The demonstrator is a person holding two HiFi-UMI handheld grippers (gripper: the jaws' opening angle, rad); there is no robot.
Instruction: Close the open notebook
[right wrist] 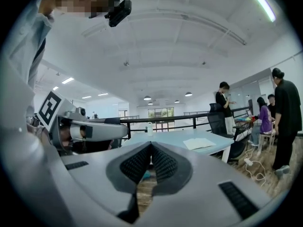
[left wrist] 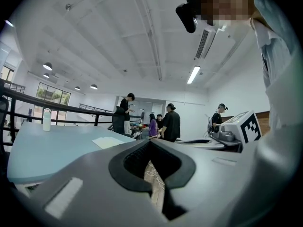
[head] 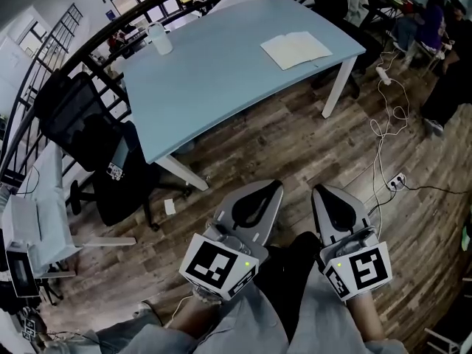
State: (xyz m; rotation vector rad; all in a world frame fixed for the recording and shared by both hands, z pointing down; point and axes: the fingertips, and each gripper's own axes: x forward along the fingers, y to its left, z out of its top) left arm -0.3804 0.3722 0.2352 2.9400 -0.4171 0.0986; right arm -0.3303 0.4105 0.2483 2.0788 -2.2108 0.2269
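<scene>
Even, cool indoor light fills all three views. In the left gripper view a long ceiling tube and round ceiling lamps glow, and the far windows burn out towards white. The head view is bright on the pale blue table, which carries a soft sheen, and dimmer over the wooden floor, where shadows are faint. Every picture bends strongly at its rim and falls to black corners. Close to the lens, the left gripper and right gripper look soft; the far room is sharper.
</scene>
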